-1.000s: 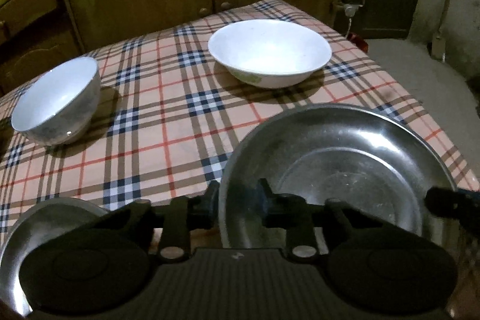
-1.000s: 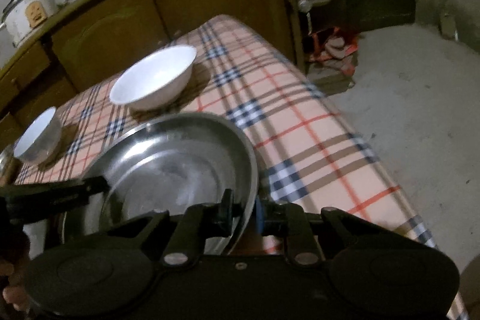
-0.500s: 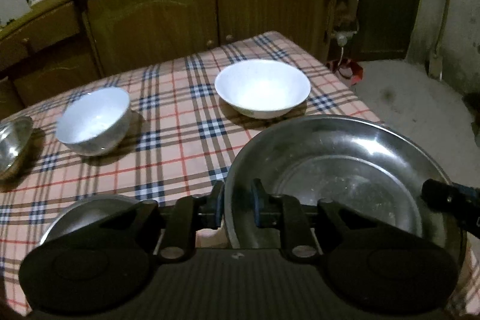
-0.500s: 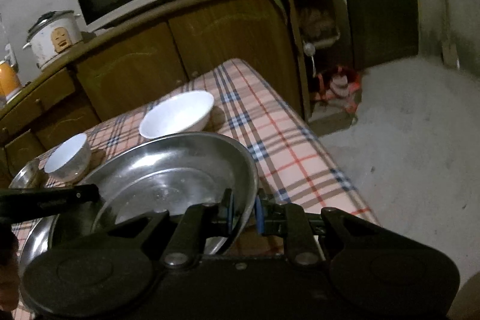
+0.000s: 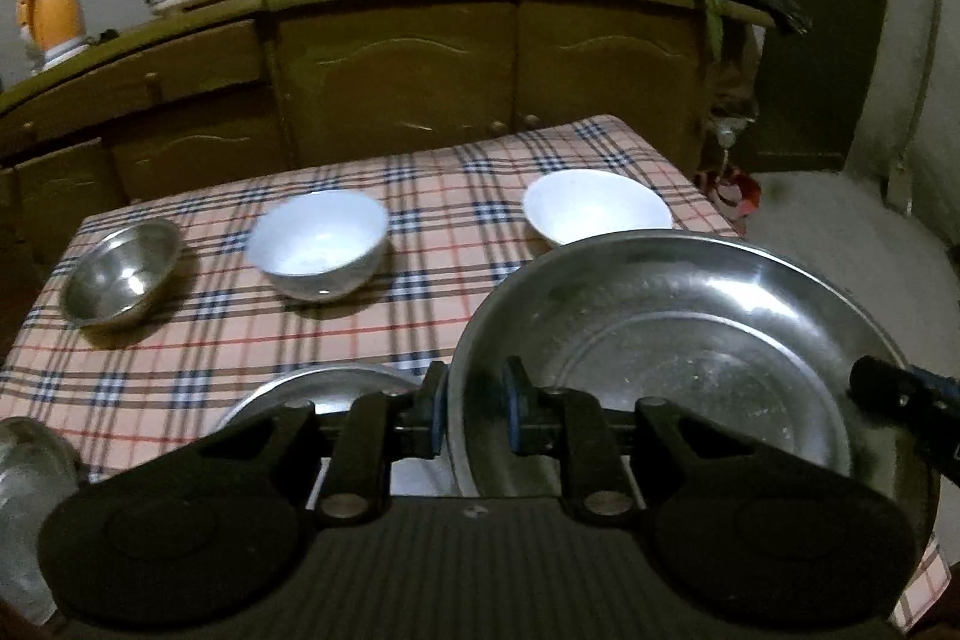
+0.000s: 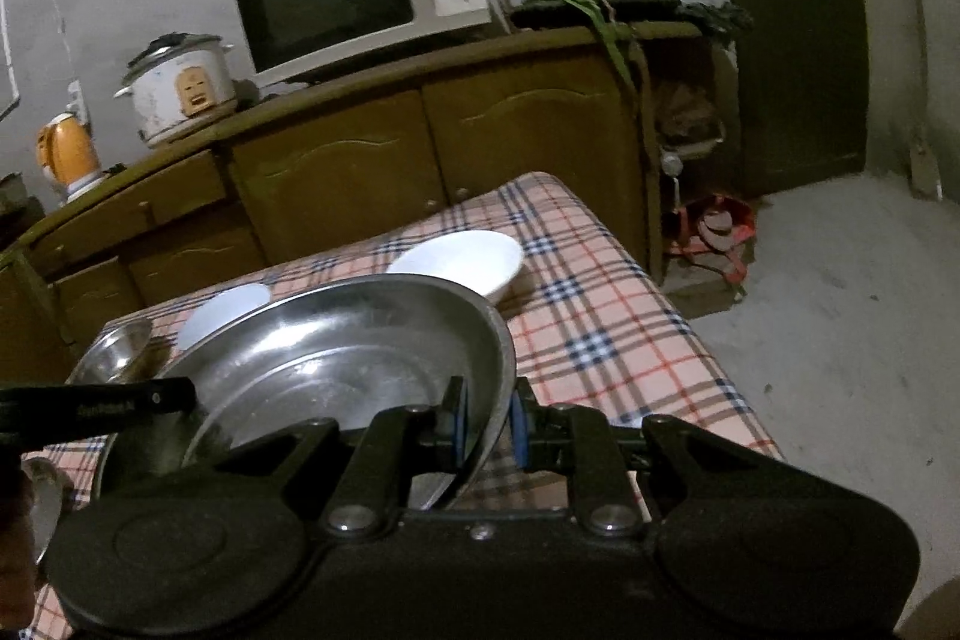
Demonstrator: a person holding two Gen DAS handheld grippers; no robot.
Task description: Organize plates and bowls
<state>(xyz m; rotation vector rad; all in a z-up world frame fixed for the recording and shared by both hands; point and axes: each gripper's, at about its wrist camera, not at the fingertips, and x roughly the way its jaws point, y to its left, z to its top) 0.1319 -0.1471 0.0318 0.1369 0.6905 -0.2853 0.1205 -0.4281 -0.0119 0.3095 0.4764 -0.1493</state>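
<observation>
While both tongs clamp opposite edges of the large steel plate (image 5: 678,358), it hangs tilted above the near right part of the plaid-covered surface (image 5: 198,340). The left tongs (image 5: 474,415) pinch its left rim; the right tongs (image 6: 486,424) pinch its right rim. Beyond it sit a wide white bowl (image 5: 594,208), a deeper white bowl (image 5: 318,250) and a small steel bowl (image 5: 120,274) at far left. Another steel plate (image 5: 324,388) lies below, near left.

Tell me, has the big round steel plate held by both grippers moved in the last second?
Yes. The big round steel plate has risen off the checked tablecloth; it now overlaps the wide white bowl.
</observation>
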